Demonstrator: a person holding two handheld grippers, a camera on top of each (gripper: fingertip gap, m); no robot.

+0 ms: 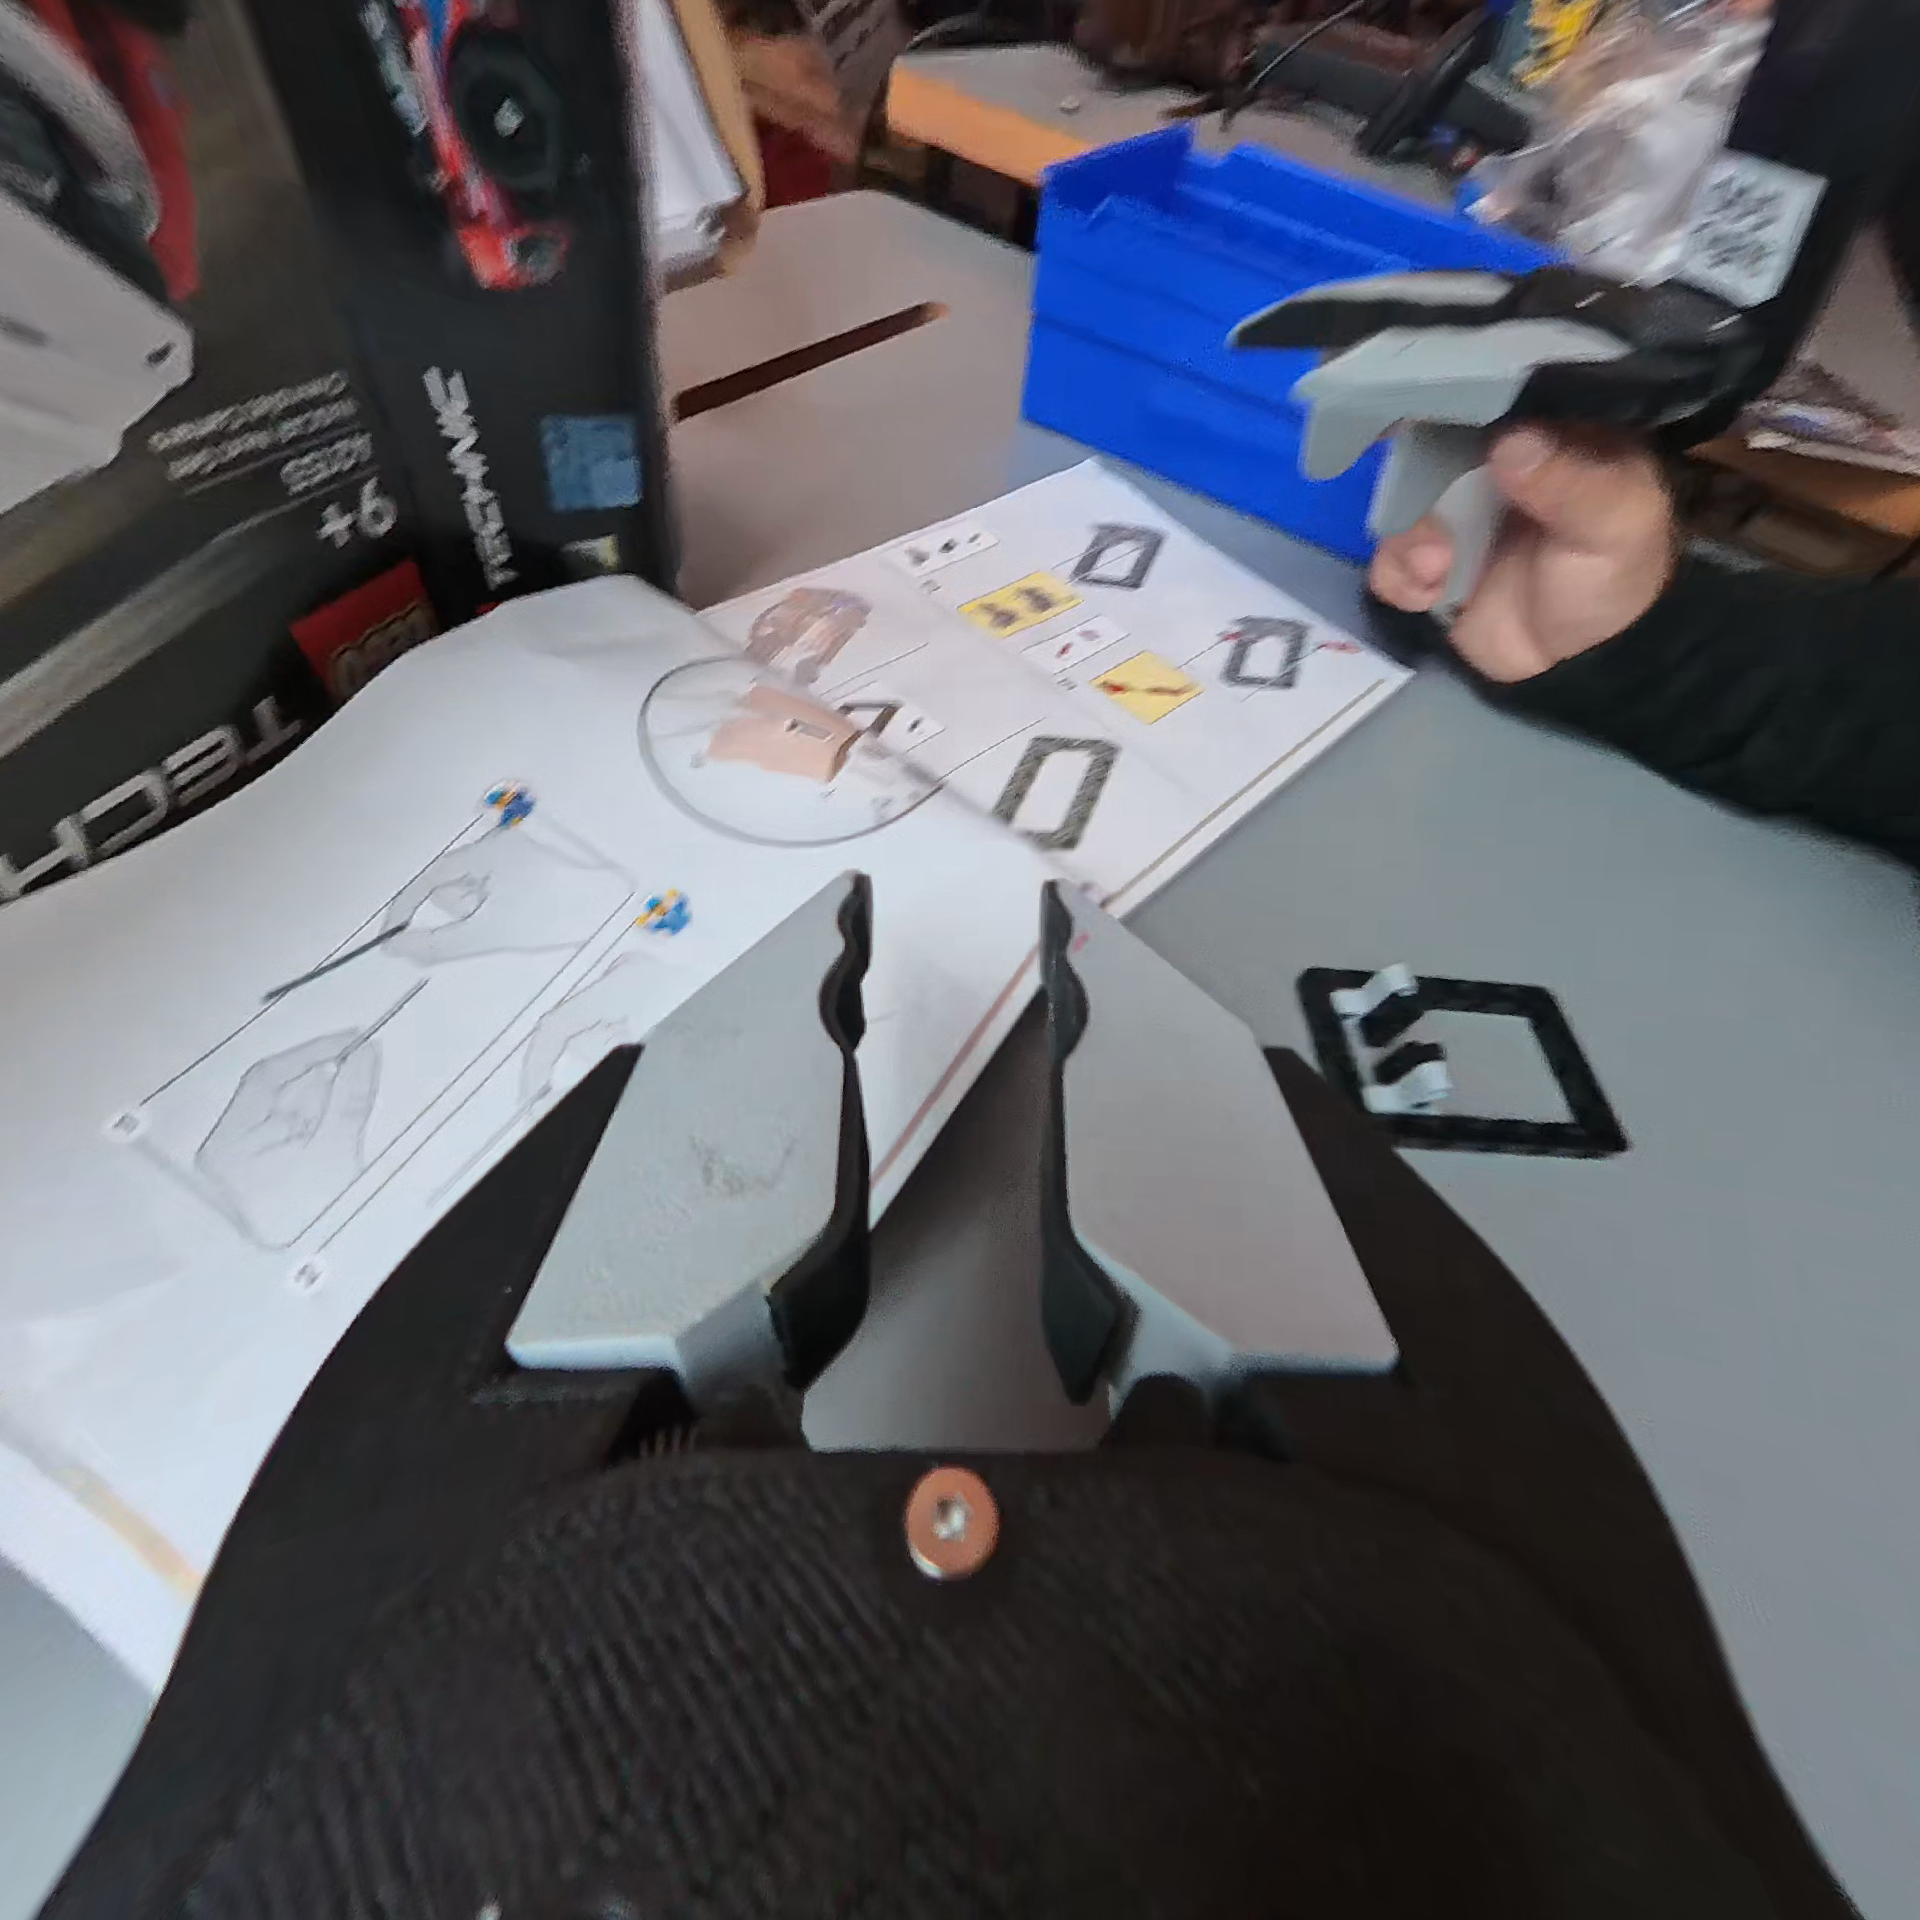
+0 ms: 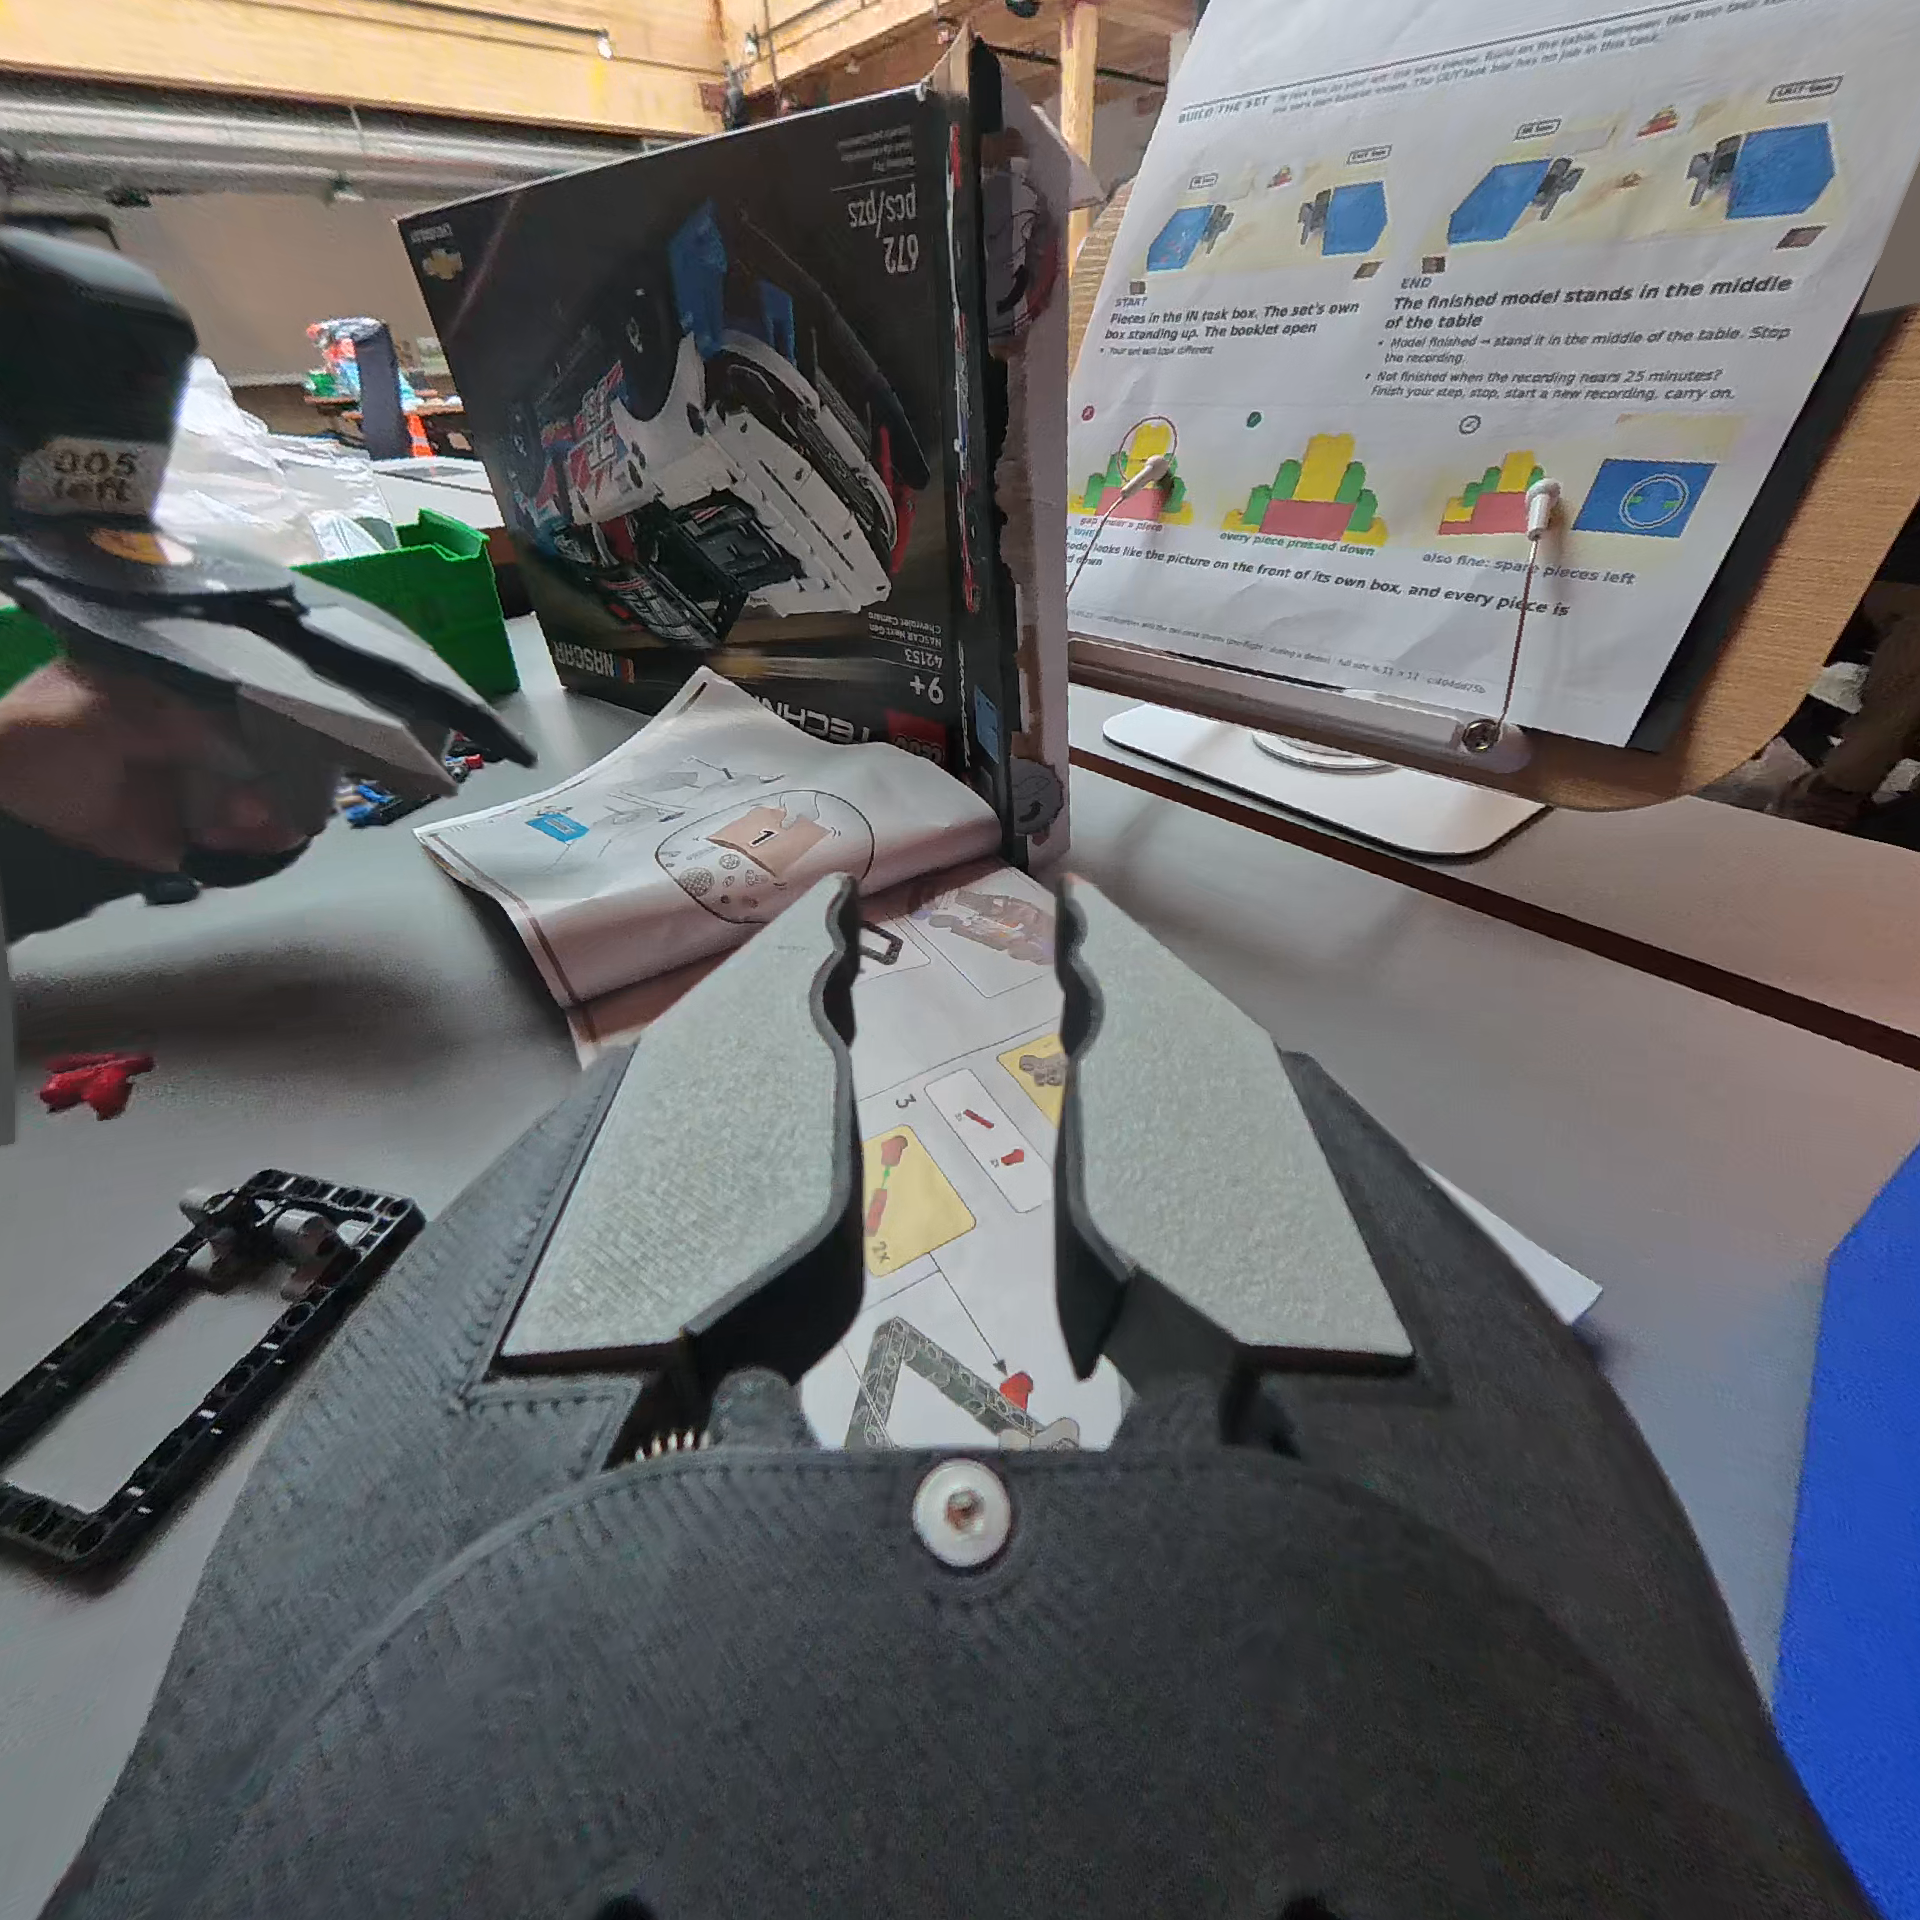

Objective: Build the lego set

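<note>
Left tongs (image 1: 951, 904) parted, empty, hovering over the open instruction booklet (image 1: 623, 831) on the grey desk (image 1: 1558, 1455). Right tongs (image 2: 956, 904) also parted, empty, above the booklet's right page. Black lego frame (image 1: 1455, 1060) with grey pins lies flat on the desk beside the booklet, apart from both tongs. Set box (image 2: 727, 416) stands upright behind the booklet. Blue bin (image 1: 1226, 312) sits at the far right; green bin (image 2: 436, 582) sits far left. Red pieces (image 2: 94, 1081) lie loose near the frame. Printed sheet on a stand (image 2: 1455, 343) is behind.
</note>
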